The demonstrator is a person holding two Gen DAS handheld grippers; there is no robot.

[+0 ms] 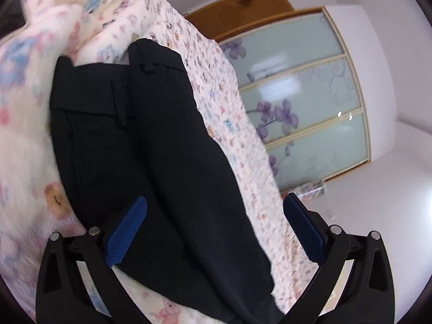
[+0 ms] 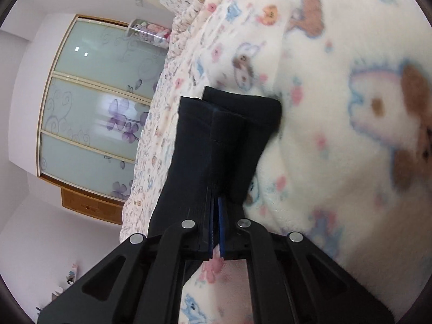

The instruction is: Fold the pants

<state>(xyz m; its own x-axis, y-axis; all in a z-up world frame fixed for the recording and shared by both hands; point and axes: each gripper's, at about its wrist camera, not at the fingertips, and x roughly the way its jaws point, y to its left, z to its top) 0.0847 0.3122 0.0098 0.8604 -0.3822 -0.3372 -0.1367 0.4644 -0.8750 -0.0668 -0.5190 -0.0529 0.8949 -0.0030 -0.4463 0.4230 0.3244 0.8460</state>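
Observation:
Dark navy pants (image 1: 162,148) lie lengthwise on a fleecy animal-print blanket (image 1: 24,145), with the waistband and a belt loop at the far end. My left gripper (image 1: 214,229) stands open, astride the near part of the pants. Its blue pads (image 1: 127,232) sit wide apart and press on nothing. In the right wrist view the pants (image 2: 189,145) show their leg end, with both hems at the far edge. My right gripper (image 2: 217,202) is shut on a pinch of this dark cloth. Its blue pads meet, and the cloth hides their tips.
The blanket (image 2: 337,162) covers a bed with a small-print sheet (image 1: 243,148), whose edge drops off beside the pants. Beyond it stands a wardrobe with frosted flower-patterned doors (image 2: 89,113), white walls and open floor. Soft toys (image 2: 151,31) sit at the far end.

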